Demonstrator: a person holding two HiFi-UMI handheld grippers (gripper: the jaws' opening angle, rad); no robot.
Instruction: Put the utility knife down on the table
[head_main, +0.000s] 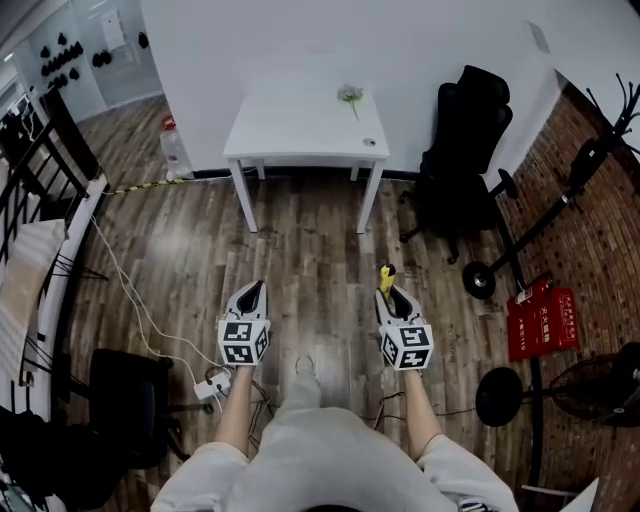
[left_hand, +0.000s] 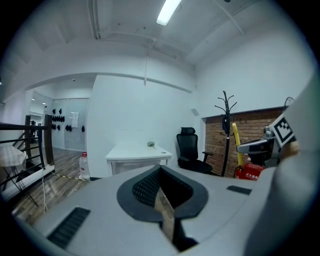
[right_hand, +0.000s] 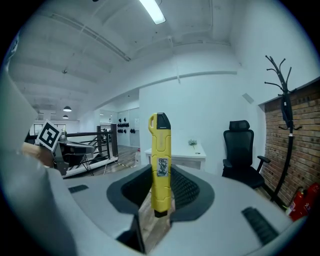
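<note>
Step in hand: carrying the knife to the table. The put-down is not yet started.

Right gripper (right_hand: 161, 176): jaws set fairly wide and closed on the utility knife (right_hand: 160, 162). The yellow body stands upright between the ribbed pads. Its dark-capped end is up and its lower end sits just below the pad line. The grip looks square, and I see no tilt in the right gripper view.

Left gripper (left_hand: 161, 175): jaws only a sliver apart, with floor showing through the gap. Nothing is between them. It is held level with the right one, on the far side of the person's body, and I judge it has no job in this step.

The target is the white table (head_main: 262, 118), which stands against the wall straight ahead, well apart from both grippers across bare wood floor. Its top is mostly free. A small green sprig (head_main: 351, 95) lies near the back right, and a small dark item (head_main: 369, 142) I cannot identify sits at the front right corner. A black office chair (head_main: 462, 150) stands just right of the table.

Next move, as I judge it:
- Close the gap to the table's front edge.
- Bring the right gripper over the free centre or left of the top, clear of the sprig and the dark item.
- Tip the knife from upright toward flat and lower it until the body rests on the surface.
- Only then ease the jaws off. Released while upright, it would likely topple or roll.
</note>
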